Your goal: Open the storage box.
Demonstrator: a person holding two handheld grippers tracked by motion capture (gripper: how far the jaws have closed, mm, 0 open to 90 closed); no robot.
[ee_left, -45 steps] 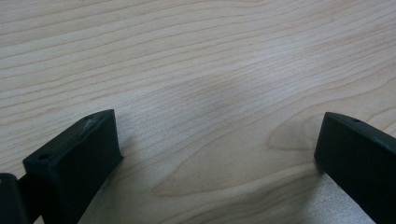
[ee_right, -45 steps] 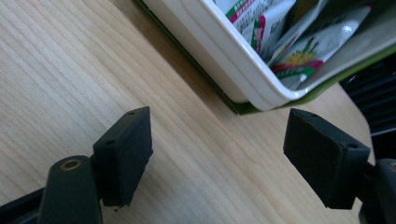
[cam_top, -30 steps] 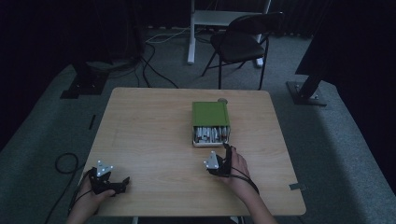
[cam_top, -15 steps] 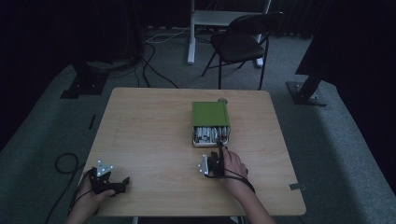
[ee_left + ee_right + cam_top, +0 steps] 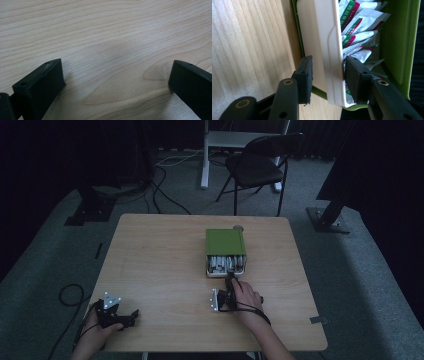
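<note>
Right gripper (image 5: 229, 283) has its jaws astride the white front wall (image 5: 329, 50) of the drawer-like tray that sticks out of the green box (image 5: 224, 241). They have just been closing: in the right gripper view one pad lies against the wall's inner face, while the other stands a little off its outer face, so the wall is between them but not clearly clamped. Compared with a second ago, the right hand (image 5: 246, 296) sits slightly nearer the box's open end, with the gripper tips now at the tray's near edge.

On the wooden table (image 5: 160, 260), the green box lies right of centre, its open end toward the person and directly ahead of the right gripper.

Left gripper (image 5: 120, 316) rests at the table's near left corner, in the same place as before, well apart from the box. Its jaws stand wide apart over bare wood.

Inside the tray lie white sachets (image 5: 359, 22) with green and magenta bands; the printed characters on them are too small to read.
</note>
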